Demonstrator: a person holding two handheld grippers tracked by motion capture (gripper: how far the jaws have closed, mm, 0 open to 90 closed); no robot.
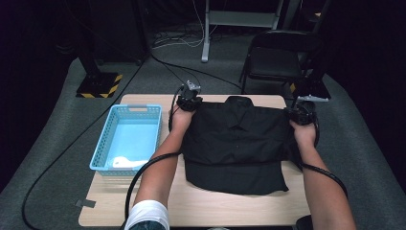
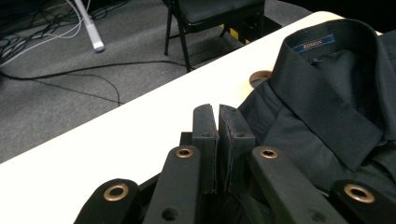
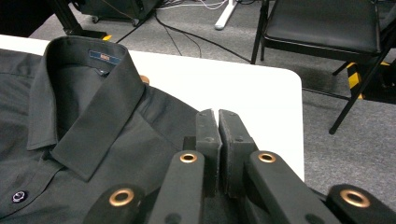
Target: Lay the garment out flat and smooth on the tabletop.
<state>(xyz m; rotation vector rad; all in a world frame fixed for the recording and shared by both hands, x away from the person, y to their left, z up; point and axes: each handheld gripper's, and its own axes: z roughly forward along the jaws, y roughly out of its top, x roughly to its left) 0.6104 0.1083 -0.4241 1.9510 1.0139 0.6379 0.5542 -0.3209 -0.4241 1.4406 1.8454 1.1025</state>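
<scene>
— So, where are you in the fold?

— At the shoulders. I hold the left gripper (image 1: 188,102) at the near-collar corner on my left side of the black dress shirt (image 1: 237,143), and the right gripper (image 1: 303,114) at the matching corner on my right. The shirt lies face up and buttoned on the worktop (image 1: 210,203), collar (image 2: 327,88) toward the far edge, its lower part already doubled under, judging by the crease running across it.

— Are your jaws holding cloth?

— Both pairs are pressed together. In the left gripper view they meet right at the shirt's shoulder edge, and dark fabric sits at their base; in the right gripper view the same. Whether a pinch of cloth is actually caught between them I cannot tell, since the pads leave no visible gap.

— What does the next move ask of you?

— I judge that I am setting the top edge down, or about to take it. Either way both hands have to work together and level, so the shoulder line stays straight and the collar doesn't twist. If the shirt is headed for the blue basket (image 1: 111,125) on my left, which already has something white (image 1: 125,163) in it, it needs a smaller fold first.
</scene>
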